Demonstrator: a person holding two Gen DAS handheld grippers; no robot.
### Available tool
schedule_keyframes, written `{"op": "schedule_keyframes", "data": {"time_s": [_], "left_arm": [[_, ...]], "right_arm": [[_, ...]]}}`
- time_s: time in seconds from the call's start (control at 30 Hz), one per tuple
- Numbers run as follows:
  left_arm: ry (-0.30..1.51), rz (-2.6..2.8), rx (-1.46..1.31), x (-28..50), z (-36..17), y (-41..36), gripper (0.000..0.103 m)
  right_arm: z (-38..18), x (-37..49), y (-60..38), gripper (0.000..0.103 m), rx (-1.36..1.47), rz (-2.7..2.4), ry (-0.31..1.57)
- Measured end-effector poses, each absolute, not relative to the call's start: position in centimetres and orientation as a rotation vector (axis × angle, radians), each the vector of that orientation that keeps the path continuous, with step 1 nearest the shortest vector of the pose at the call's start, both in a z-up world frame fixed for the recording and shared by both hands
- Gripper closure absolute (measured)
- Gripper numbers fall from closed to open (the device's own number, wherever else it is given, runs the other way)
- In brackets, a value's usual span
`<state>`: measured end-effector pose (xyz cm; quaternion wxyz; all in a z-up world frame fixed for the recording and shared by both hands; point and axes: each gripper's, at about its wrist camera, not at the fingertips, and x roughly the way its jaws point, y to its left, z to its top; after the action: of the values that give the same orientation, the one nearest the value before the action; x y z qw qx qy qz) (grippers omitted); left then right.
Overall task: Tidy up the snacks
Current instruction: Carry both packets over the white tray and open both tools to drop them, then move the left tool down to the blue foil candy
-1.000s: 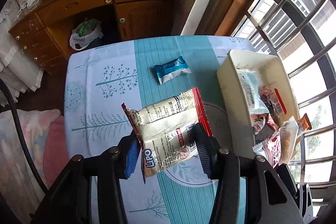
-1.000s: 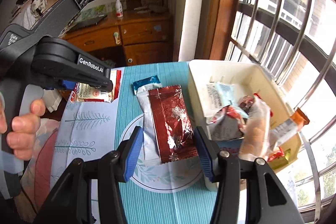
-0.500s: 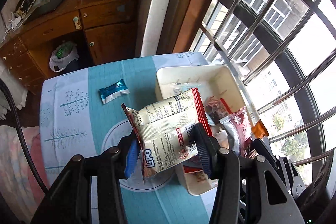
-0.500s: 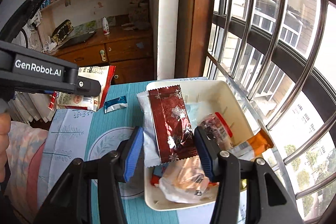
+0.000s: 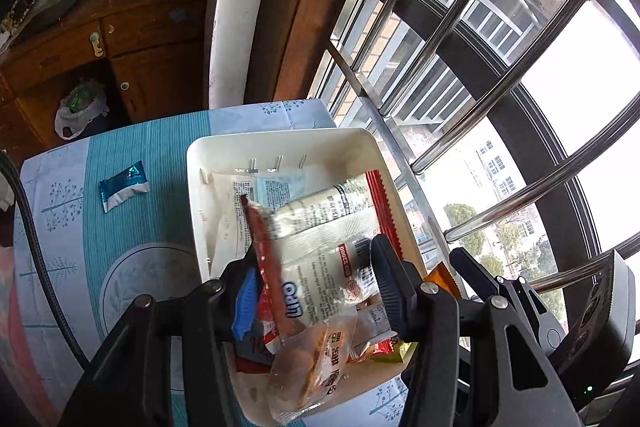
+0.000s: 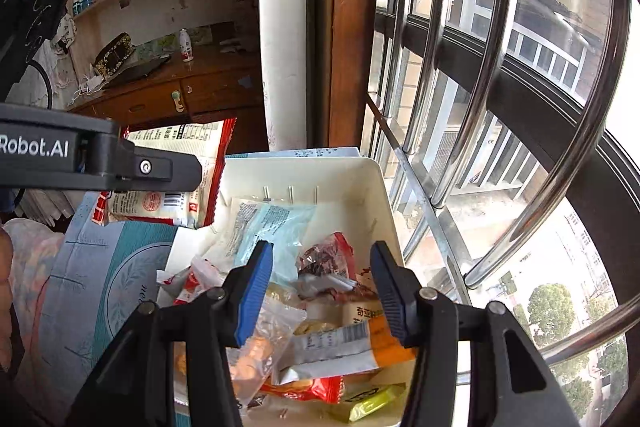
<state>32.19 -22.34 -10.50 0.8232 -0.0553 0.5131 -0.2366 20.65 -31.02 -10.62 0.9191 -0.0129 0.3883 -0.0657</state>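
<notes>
- Snacks fill the white bin (image 6: 384, 195) under both grippers: pale blue packet (image 6: 276, 227) at its far end, dark red wrapper (image 6: 328, 259), orange-and-white packet (image 6: 344, 343), clear bag of biscuits (image 5: 308, 359), yellow-green packet (image 6: 368, 401) nearest.
- Left gripper (image 5: 312, 279): jaws easing apart, white-and-red Lipo packet (image 5: 320, 251) between the pads, above the bin.
- Right gripper (image 6: 320, 291): jaws apart, nothing between them, above the bin.
- Blue-and-white packet (image 5: 124, 185) lies on the tablecloth (image 5: 152, 155), left of the bin.
</notes>
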Motion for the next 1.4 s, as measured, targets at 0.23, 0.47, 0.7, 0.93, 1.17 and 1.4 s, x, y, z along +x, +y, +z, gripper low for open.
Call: {"op": "schedule_keyframes", "data": {"time_s": [0.23, 0.47, 0.7, 0.93, 1.17, 1.4], "left_arm": [[1.111, -0.466, -0.100, 32.4, -11.4, -22.8, 0.041], [1.100, -0.431, -0.069, 31.9, -10.0, -20.4, 0.039], [1.106, -0.344, -0.010, 31.8, -9.4, -15.5, 0.032], [1.128, -0.283, 0.082, 33.4, -10.4, -9.2, 0.032], [1.111, -0.310, 0.242, 36.5, -12.3, -5.7, 0.032], [1.070, -0.430, 0.420, 40.1, -15.2, -5.6, 0.032]], "right_arm": [[-11.6, 21.1, -32.9, 0.051, 0.002, -0.107, 0.823], [-11.2, 20.7, -32.8, 0.049, 0.023, -0.102, 0.817], [-10.4, 19.6, -30.4, 0.038, 0.029, -0.104, 0.803], [-10.0, 18.7, -27.5, 0.023, 0.041, -0.125, 0.802], [-10.2, 18.6, -25.1, 0.014, 0.066, -0.167, 0.809], [-10.8, 19.2, -23.4, 0.012, 0.067, -0.220, 0.820]]}}
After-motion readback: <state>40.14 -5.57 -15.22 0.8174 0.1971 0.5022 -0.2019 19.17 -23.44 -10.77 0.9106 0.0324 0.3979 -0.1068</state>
